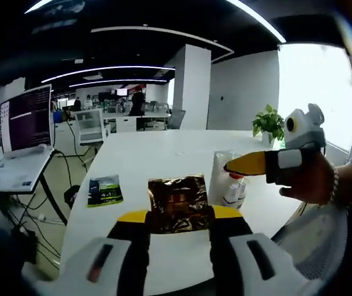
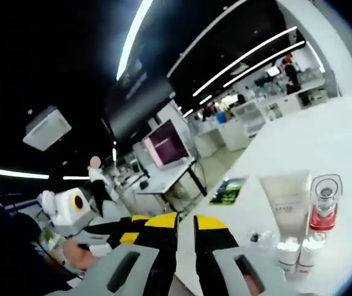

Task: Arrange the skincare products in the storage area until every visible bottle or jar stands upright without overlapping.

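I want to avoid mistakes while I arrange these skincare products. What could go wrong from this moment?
1. The right gripper reaches in close to the white bottles, which stand tightly together with a white tube and a red-filled bottle; a nudge could topple several at once.
2. This group stands near the edge of the table, so something knocked over might roll off.
3. The gold packet lies between the left gripper fingers and may be dragged along by accident.
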Available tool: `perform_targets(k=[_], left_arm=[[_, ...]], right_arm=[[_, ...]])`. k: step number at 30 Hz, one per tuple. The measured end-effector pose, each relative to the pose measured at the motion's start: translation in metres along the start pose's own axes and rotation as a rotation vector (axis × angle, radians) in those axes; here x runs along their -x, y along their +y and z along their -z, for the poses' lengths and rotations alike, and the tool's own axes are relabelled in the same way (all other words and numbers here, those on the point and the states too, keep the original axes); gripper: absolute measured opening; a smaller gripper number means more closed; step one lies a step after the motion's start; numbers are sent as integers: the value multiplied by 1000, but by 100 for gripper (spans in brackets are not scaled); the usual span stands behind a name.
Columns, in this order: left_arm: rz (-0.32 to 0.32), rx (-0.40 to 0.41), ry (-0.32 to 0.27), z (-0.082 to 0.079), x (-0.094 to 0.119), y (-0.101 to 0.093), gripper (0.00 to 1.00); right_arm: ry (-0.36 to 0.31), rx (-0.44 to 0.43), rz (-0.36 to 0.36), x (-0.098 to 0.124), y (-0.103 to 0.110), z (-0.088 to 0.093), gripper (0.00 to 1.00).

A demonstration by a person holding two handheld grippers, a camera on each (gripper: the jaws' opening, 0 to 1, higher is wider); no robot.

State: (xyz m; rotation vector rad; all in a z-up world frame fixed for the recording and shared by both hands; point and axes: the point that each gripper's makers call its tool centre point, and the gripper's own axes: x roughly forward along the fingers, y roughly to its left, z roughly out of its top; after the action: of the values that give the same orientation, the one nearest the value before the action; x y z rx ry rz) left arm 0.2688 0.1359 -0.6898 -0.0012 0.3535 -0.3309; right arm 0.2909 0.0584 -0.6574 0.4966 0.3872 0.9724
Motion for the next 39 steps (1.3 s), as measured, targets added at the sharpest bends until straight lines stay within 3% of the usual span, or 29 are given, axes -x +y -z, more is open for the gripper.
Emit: perform_targets(k=[5, 11, 15, 18, 23, 39], left_arm=[[10, -8, 5, 1, 0, -2, 34], [51, -58, 11, 2, -2, -17, 35], [87, -122, 6, 1, 0, -26, 35], [93, -190, 11, 3, -1, -32, 36], [102, -189, 28, 6, -2, -34, 36], [154, -148, 24, 5, -4, -37, 36]], right_arm=[[27, -14, -70, -6, 8, 12, 25], [60, -118, -141, -12, 15, 26, 36], [86, -135, -159, -15, 19, 30, 24], [120, -165, -175, -14, 21, 33, 1], [128, -94, -149, -14, 20, 34, 0], [160, -28, -146, -12, 15, 33, 0]])
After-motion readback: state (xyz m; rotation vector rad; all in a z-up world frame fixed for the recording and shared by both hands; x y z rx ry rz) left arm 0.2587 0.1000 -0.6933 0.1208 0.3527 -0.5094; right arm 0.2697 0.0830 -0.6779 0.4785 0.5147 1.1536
